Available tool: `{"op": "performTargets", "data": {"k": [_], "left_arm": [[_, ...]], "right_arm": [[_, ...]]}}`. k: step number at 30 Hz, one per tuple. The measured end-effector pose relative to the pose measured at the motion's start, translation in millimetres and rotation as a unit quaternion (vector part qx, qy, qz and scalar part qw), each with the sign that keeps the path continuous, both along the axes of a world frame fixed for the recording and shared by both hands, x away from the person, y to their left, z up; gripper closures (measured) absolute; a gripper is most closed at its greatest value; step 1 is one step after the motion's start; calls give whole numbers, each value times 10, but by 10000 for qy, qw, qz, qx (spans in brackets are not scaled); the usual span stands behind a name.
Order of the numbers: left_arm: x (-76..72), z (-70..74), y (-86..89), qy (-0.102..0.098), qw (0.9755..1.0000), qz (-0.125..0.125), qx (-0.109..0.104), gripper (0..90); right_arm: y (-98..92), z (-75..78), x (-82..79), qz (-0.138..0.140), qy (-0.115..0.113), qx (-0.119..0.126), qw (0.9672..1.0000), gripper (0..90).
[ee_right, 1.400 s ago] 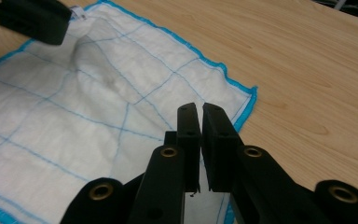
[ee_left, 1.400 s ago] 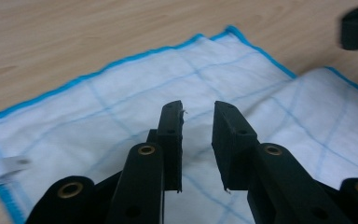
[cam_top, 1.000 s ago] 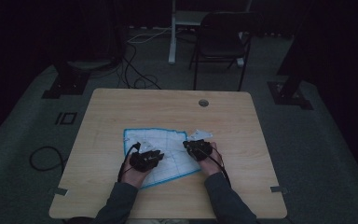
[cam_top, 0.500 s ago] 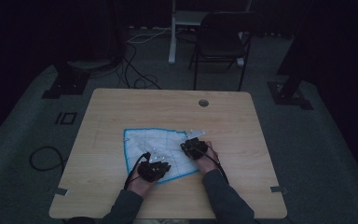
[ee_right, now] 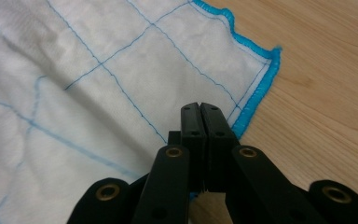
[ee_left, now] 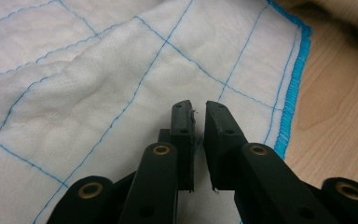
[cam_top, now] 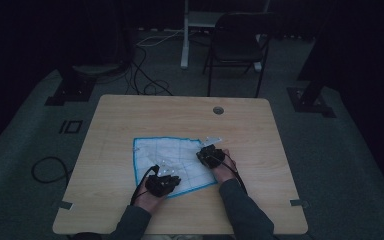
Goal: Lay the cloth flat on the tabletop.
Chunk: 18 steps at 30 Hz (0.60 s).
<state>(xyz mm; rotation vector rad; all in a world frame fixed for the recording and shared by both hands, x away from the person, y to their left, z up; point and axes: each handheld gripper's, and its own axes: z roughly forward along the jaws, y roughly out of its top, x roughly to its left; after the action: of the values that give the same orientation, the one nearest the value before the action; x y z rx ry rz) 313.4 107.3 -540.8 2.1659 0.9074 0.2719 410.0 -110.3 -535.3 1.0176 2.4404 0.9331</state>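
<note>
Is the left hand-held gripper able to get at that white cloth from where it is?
Probably yes. The left hand-held gripper sits right over the white cloth near its blue-stitched edge, jaws slightly apart, with nothing between them and the fabric.

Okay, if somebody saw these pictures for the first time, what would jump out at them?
A white cloth with blue grid lines and a bright blue hem lies spread on the wooden table, near its front edge. The left gripper and the right gripper sit low over it, at its near and right edges.
</note>
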Motion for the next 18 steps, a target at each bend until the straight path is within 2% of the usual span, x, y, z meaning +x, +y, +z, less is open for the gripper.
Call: {"op": "performTargets", "data": {"k": [3,18], "left_arm": [[-10,-4,21,-10,10000,-12,-15,831],[-97,12,89,-35,9998,-165,117,828]], "right_arm": [[-30,-2,26,-42,35,53,10000,895],[-122,6,178,-266,9,-28,9996,894]]}}
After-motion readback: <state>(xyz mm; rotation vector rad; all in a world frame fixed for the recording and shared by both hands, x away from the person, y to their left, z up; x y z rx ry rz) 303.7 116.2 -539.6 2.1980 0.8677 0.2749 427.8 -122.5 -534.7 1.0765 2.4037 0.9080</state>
